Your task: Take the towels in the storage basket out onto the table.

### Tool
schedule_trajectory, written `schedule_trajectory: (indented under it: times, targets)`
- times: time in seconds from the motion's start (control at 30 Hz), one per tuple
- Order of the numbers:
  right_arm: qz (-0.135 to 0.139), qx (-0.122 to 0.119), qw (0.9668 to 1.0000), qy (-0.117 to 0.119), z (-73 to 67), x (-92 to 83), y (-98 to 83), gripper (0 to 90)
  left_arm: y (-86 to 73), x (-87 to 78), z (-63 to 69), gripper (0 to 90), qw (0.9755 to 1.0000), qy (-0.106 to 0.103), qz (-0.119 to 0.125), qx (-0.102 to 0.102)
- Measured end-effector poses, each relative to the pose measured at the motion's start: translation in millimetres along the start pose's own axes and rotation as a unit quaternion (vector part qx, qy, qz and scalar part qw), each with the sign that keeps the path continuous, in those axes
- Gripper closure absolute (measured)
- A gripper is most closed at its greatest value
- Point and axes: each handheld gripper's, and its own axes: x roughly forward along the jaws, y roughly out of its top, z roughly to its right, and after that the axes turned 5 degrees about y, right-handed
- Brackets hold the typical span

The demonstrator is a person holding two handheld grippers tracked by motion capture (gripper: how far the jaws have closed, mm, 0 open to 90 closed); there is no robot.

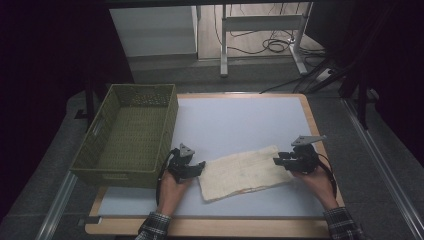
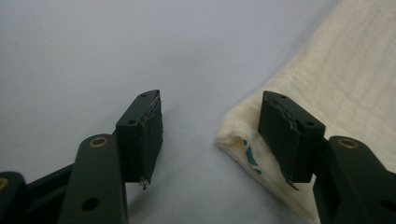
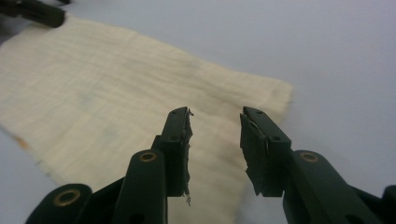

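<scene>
Cloth point(image 1: 246, 173) lies flat; green basket point(image 1: 129, 134) stands left.

Cream cloth point(image 1: 245, 172), olive-green woven basket point(image 1: 127, 135), plaid sleeves point(image 1: 345, 225).

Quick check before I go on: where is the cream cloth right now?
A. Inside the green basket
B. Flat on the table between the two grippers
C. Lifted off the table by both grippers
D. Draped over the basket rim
B: the cloth lies flat on the table, with the left gripper and right gripper at its two ends, jaws open, and the basket beside it.
</scene>
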Motion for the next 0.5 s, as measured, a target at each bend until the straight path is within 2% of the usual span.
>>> schedule_trajectory:
  times: [0.27,0.5]
  targets:
    - [-0.007,-0.023,0.999,0.037,-27.7,5.2,-3.6,61.7,-0.6,0.3,0.0,40.2,1.0,0.0,0.002,-0.002]
    - [-0.012,-0.039,0.9966,0.072,-52.6,19.5,-3.7,61.3,-0.8,0.1,0.0,40.4,1.0,0.001,0.002,0.0]
